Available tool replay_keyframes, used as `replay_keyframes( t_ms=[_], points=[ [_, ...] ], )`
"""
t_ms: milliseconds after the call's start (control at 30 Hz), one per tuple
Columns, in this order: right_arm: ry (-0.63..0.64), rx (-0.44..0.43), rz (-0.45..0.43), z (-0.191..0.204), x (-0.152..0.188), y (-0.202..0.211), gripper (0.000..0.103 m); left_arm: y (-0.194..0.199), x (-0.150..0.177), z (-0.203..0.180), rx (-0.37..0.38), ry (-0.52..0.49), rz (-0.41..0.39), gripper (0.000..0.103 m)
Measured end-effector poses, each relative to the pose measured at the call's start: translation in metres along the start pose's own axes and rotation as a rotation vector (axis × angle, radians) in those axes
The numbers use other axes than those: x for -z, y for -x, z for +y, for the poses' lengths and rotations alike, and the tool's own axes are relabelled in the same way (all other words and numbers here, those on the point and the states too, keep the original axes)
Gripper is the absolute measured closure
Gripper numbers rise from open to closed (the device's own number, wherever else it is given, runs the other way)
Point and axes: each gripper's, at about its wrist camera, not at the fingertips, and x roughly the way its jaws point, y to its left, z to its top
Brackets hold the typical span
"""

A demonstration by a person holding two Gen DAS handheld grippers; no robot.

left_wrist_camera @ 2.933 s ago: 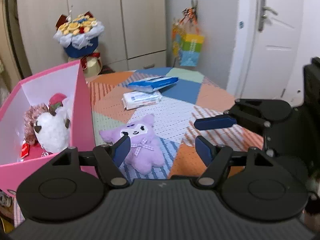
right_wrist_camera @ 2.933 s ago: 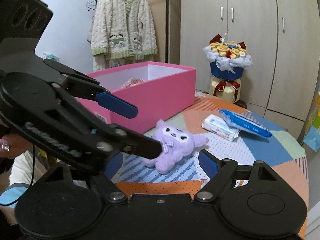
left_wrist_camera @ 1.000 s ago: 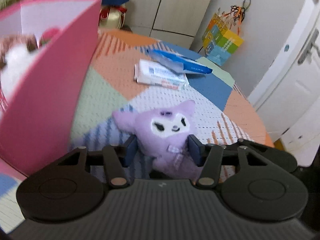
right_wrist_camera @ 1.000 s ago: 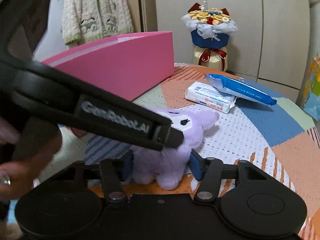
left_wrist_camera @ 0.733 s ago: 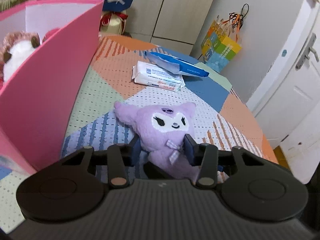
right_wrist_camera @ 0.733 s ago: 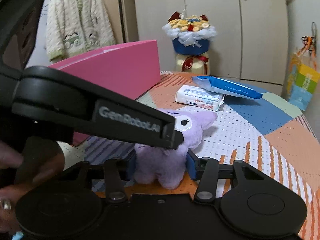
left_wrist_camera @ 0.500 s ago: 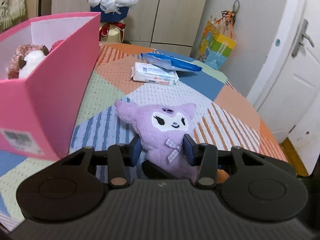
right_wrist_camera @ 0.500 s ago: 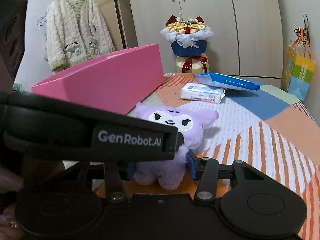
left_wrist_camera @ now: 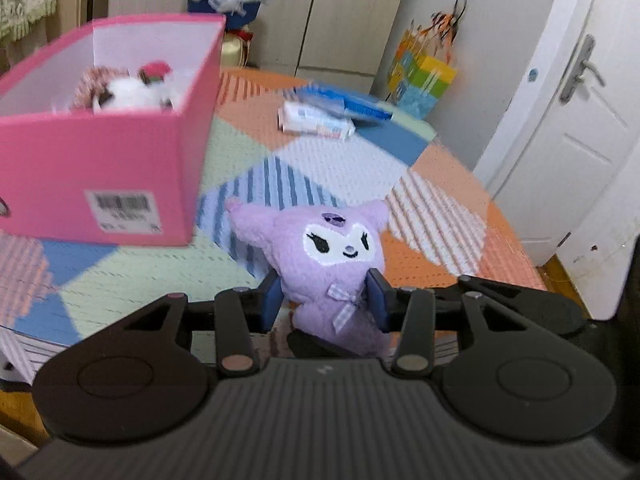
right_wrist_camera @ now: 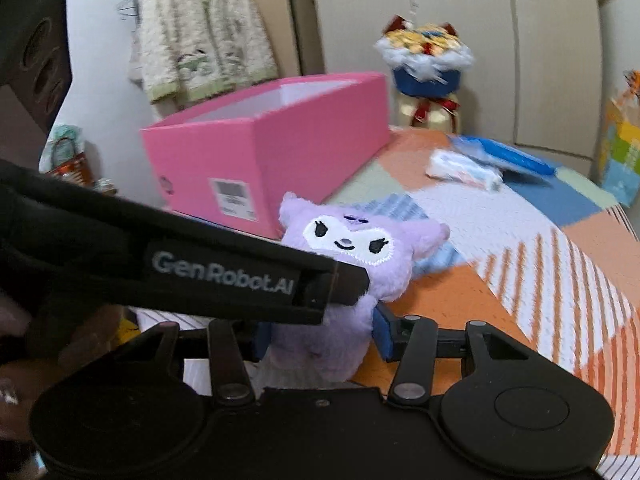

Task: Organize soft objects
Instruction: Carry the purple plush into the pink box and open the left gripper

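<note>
A purple plush toy [left_wrist_camera: 328,256] with a white face is held upright above the table by both grippers. My left gripper [left_wrist_camera: 325,303] is shut on its body near the bow. My right gripper [right_wrist_camera: 322,334] is shut on its lower body [right_wrist_camera: 348,268]; the left gripper's arm crosses in front of it in the right wrist view. A pink box [left_wrist_camera: 100,168] stands to the left, open at the top, with a white and brown plush [left_wrist_camera: 128,94] inside. The box also shows in the right wrist view [right_wrist_camera: 280,144].
A patchwork tablecloth [left_wrist_camera: 344,168] covers the round table. A white wipes pack [left_wrist_camera: 316,120] and a blue packet [left_wrist_camera: 352,102] lie at the far side. A flower bouquet [right_wrist_camera: 426,60], cupboards and a colourful bag [left_wrist_camera: 420,76] stand behind. A door [left_wrist_camera: 580,128] is at right.
Both grippers have lifted the purple plush off the table and drawn back. The pink box now shows lower and farther off, with its inside in view.
</note>
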Motion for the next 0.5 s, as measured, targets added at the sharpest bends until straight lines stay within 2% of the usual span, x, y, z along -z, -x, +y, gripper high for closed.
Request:
replay_keyframes(
  t_ms=[133,300,367,500],
  points=[
    [0.029,-0.071,-0.052,0.013,-0.024,0.015,0.048,0.033,-0.01,0.003,-0.004,-0.027,-0.058,0.06],
    [0.007,-0.189,-0.065,0.02,-0.061,0.01,0.047,0.058,-0.027,0.006,-0.102,-0.102,-0.138,0.06],
    [0.01,-0.203,-0.071,0.022,-0.068,0.009,0.047,0.068,-0.037,0.012,-0.124,-0.104,-0.172,0.06],
    [0.044,-0.226,-0.104,0.041,-0.105,-0.002,0.047,0.085,-0.06,0.028,-0.148,-0.09,-0.216,0.059]
  ],
)
